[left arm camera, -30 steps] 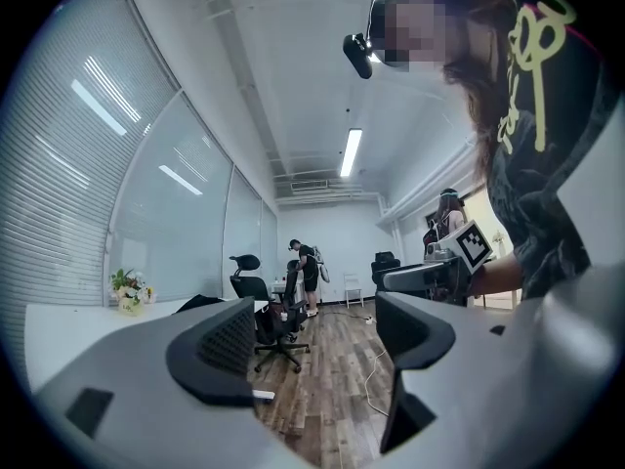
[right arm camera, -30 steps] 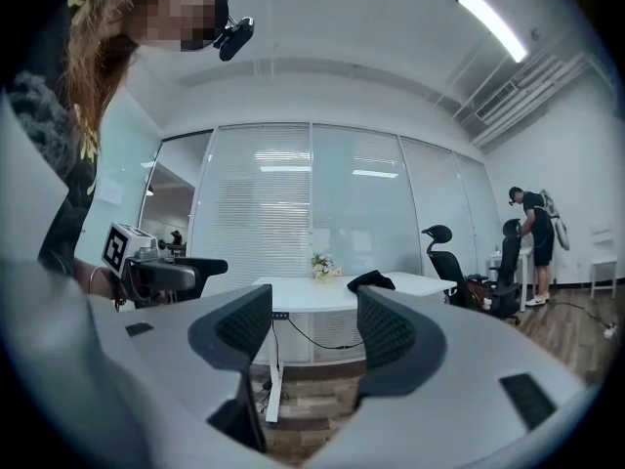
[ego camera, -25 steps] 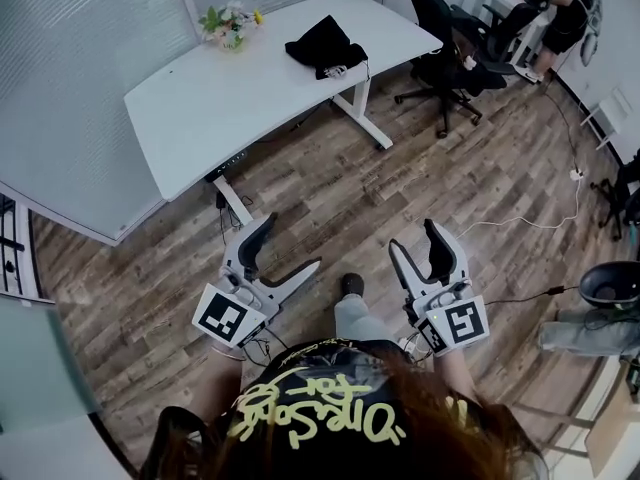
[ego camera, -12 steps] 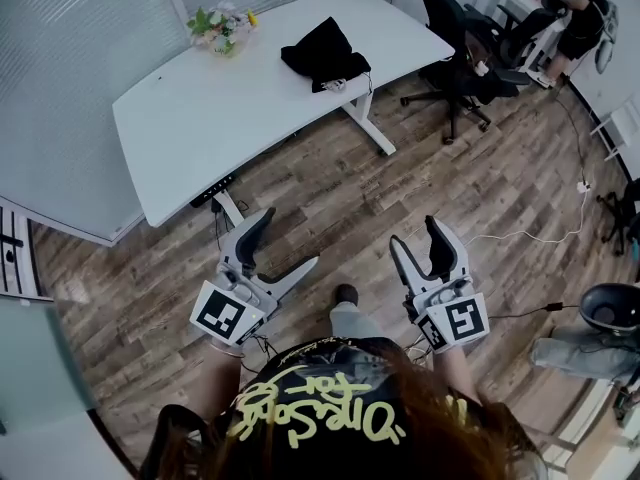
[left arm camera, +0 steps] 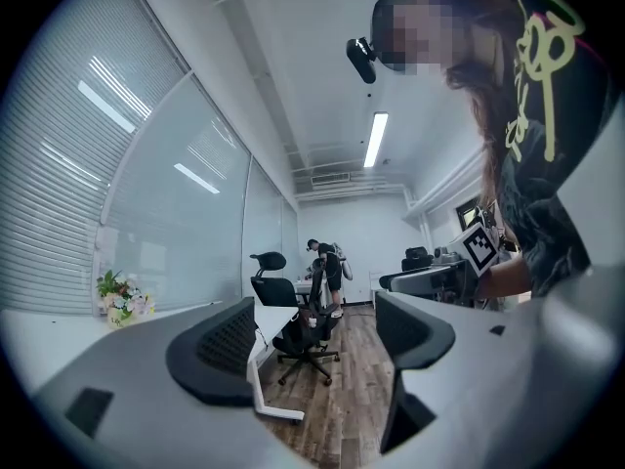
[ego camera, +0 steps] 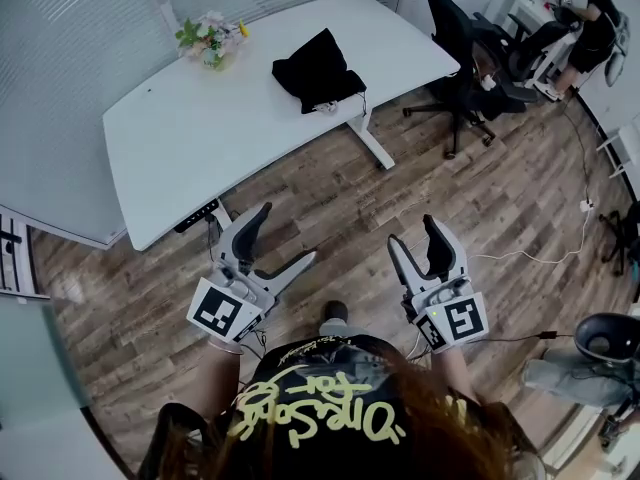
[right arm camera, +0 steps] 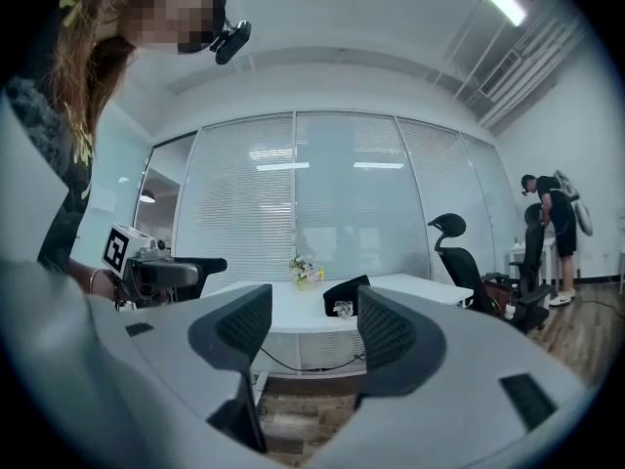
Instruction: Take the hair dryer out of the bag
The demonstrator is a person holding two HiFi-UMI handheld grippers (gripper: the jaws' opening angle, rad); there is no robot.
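Spread wide on nothing: left gripper (ego camera: 287, 233) and right gripper (ego camera: 413, 233), side by side, low over wooden floor (ego camera: 450, 188), pointed toward white desk (ego camera: 190, 128) and well apart from it. Beyond the desk's right end, black office chair (ego camera: 462, 43). On the desk's far right part, black bag (ego camera: 316, 66), slumped, with a pale bit and thin cord at its near edge; hair dryer itself not made out. Near the far left edge, small bunch of flowers (ego camera: 208, 40).
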